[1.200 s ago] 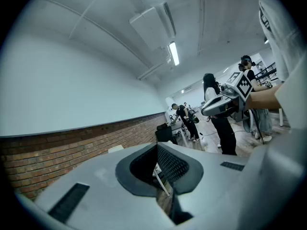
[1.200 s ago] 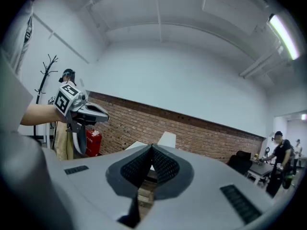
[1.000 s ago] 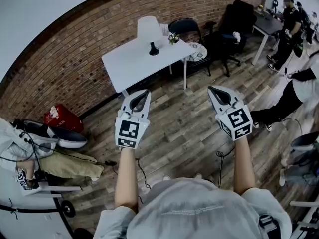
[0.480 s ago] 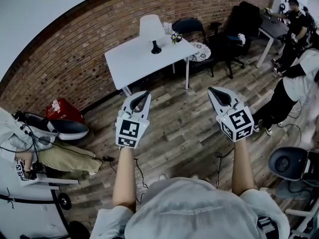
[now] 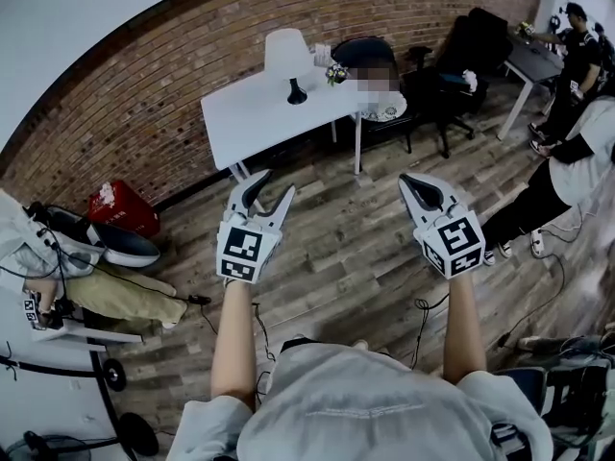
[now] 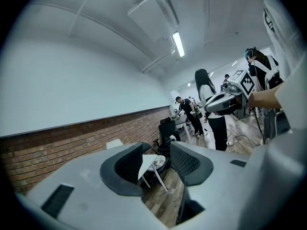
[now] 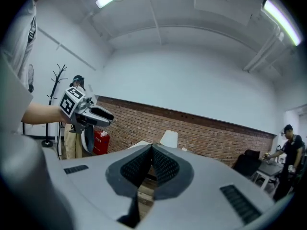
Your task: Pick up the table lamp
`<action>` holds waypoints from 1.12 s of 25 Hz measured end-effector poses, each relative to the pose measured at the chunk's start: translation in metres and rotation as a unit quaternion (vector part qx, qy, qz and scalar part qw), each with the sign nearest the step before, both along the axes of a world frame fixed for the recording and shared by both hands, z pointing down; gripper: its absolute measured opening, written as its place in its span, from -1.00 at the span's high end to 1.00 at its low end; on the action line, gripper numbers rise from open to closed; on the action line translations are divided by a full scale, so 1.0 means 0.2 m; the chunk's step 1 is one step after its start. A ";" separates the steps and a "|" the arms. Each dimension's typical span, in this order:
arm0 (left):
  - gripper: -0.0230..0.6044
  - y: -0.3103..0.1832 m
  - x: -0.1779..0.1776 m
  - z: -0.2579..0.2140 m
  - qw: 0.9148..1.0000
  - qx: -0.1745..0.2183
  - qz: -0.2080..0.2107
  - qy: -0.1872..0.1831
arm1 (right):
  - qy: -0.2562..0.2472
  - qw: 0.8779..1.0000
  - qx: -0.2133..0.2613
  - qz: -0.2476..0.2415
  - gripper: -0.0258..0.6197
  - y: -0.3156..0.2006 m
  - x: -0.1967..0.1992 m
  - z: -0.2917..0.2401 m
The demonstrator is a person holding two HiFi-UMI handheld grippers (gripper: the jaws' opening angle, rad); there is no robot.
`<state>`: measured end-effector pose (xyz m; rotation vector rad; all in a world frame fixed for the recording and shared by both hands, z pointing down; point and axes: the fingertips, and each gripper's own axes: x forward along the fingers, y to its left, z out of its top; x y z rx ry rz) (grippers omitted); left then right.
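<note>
Left gripper (image 5: 272,188): jaws apart, empty, well short of the table (image 5: 250,128).
Lamp (image 5: 288,60): upright by the table's far edge, untouched.
Handling: likely light and top-heavy; the shade looked flimsy, so grip the dark stem.
Right gripper (image 5: 416,182): jaws together, empty.
Room: white table by a brick wall (image 5: 115,113), plank floor (image 5: 356,257), people (image 5: 577,56) at right.

head view steeply down from above, both gripper views low, facing brick wall (image 5: 125,113), table (image 5: 250,123) shared
</note>
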<state>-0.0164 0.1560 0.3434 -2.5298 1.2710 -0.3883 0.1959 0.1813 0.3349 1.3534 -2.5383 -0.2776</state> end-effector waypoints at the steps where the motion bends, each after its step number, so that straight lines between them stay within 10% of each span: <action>1: 0.34 0.01 0.02 0.00 1.000 0.000 -0.001 0.000 | 0.003 1.000 -0.003 0.000 0.88 0.00 0.02 0.01; 16: 0.34 -0.10 0.10 0.04 1.000 -0.012 -0.009 -0.012 | -0.006 1.000 -0.023 0.004 0.88 -0.12 0.14 0.07; 28: 0.34 -0.74 0.02 0.07 1.000 -0.006 0.009 0.016 | -0.030 0.999 -0.013 0.013 0.88 -0.64 0.06 0.04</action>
